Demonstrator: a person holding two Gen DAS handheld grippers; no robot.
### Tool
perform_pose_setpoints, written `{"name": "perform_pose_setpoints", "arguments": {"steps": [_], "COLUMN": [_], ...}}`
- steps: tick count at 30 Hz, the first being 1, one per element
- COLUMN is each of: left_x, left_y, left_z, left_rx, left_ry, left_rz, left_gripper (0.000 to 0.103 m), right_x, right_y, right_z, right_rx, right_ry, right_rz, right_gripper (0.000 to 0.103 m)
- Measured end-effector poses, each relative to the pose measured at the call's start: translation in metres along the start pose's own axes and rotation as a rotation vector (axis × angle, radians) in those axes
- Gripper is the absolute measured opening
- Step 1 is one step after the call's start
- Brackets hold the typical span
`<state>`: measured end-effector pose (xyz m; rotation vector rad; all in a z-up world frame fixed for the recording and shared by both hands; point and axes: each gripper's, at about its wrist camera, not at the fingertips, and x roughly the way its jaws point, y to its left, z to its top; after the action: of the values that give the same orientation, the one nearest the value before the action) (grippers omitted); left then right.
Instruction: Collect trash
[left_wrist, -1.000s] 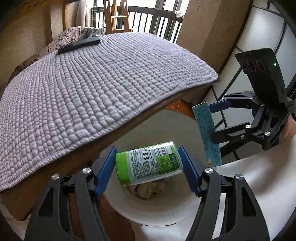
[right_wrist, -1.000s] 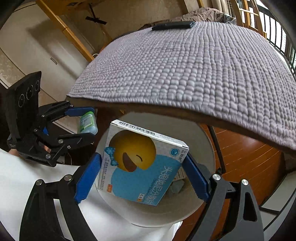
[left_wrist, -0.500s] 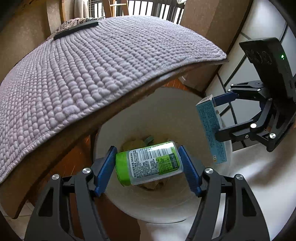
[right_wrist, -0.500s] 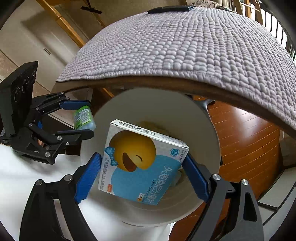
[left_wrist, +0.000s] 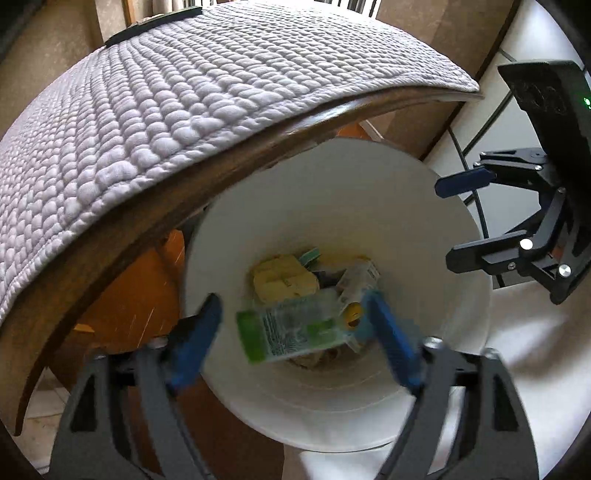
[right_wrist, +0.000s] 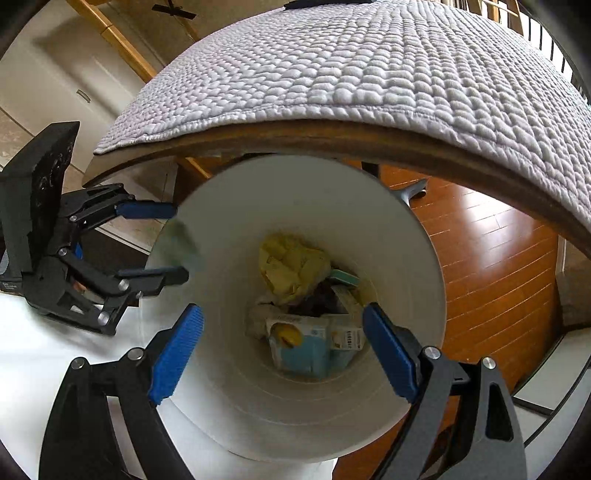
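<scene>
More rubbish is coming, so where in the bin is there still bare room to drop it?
The white bin has bare wall all round beneath the rim. Its bottom is crowded: yellow wrapper, blue box, and the green can falling in. The open left gripper and right gripper flank the mouth.

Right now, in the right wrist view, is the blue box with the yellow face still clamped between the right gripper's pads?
No. The right gripper stands open and empty, and the blue box lies at the bottom of the white bin.
</scene>
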<state>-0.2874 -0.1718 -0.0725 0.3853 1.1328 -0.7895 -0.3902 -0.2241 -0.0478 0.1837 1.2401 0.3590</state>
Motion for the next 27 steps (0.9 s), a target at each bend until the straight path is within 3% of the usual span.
{"name": "perform_pose_setpoints", "arguments": {"steps": [4,9,13,14,17,18,22,27], "left_x": [-0.003,-0.03,-0.082,-0.091,-0.109,-0.108,-0.091,-0.067], "left_y": [0.0,0.0,0.015,0.022,0.064,0.075,0.136,0.195], "left_z": [0.0,0.006,0.028,0.034,0.057,0.062,0.091,0.111], "left_rx": [0.009,0.035,0.013,-0.012,-0.153,-0.188,-0.332,-0.44], "left_ry": [-0.005,-0.047,-0.203,-0.242,-0.374,-0.378,-0.357,-0.308], "left_rz": [0.007,-0.024,-0.071,-0.069,0.056,0.097,0.275,0.363], "left_gripper": [0.09,0.09,0.091,0.098,0.102,0.102,0.102,0.102], "right_x": [0.003,-0.021,-0.067,-0.081,-0.106,-0.11,-0.108,-0.09], "right_y": [0.001,-0.004,0.0,-0.005,-0.032,-0.049,-0.101,-0.168], "right_z": [0.001,0.014,0.038,0.048,0.077,0.092,0.135,0.18], "right_rx": [0.009,-0.021,-0.07,-0.062,0.005,0.051,0.154,0.273], "right_ry": [0.002,-0.022,-0.157,-0.21,-0.333,-0.366,-0.395,-0.367], "right_rz": [-0.005,-0.003,0.001,-0.016,-0.116,-0.185,-0.317,-0.389], "right_gripper": [0.087,0.087,0.093,0.098,0.098,0.098,0.098,0.098]}}
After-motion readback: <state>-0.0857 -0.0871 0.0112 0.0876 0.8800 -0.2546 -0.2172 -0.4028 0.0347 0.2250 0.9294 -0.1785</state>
